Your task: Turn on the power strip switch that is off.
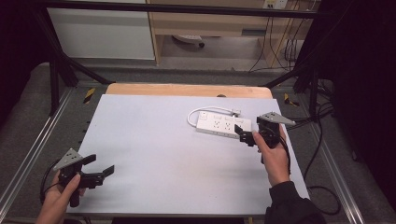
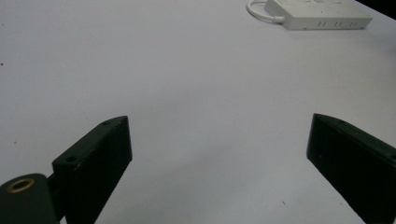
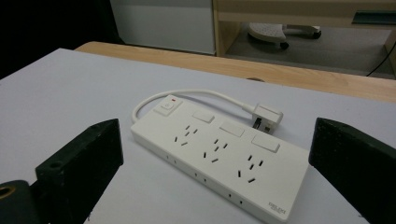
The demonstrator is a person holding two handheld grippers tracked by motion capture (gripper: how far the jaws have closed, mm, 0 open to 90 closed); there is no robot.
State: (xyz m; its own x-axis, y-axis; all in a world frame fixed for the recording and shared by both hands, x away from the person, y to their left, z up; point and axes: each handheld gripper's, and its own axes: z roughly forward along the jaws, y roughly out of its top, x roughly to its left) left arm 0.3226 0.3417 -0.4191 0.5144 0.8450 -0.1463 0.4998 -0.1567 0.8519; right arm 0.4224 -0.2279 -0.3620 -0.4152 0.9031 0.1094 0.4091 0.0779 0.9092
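A white power strip (image 1: 223,124) with three socket groups lies flat at the table's right rear, its short white cable (image 1: 192,115) looping back to a plug (image 1: 236,112) beside it. My right gripper (image 1: 243,136) is open just in front of the strip's right end. In the right gripper view the strip (image 3: 219,158) lies between and beyond the wide-apart jaws of this gripper (image 3: 215,123), with its red-lit switch (image 3: 167,106) at the far left end. My left gripper (image 1: 99,165) is open over bare table near the front left corner. From this gripper (image 2: 217,120) the strip (image 2: 322,16) is far off.
The pale grey table top (image 1: 163,149) has a wooden strip (image 1: 187,89) along its back edge. Black frame bars and metal rails run down both sides. Black cables (image 1: 322,140) trail off the right edge. A white cabinet and wooden shelving stand behind.
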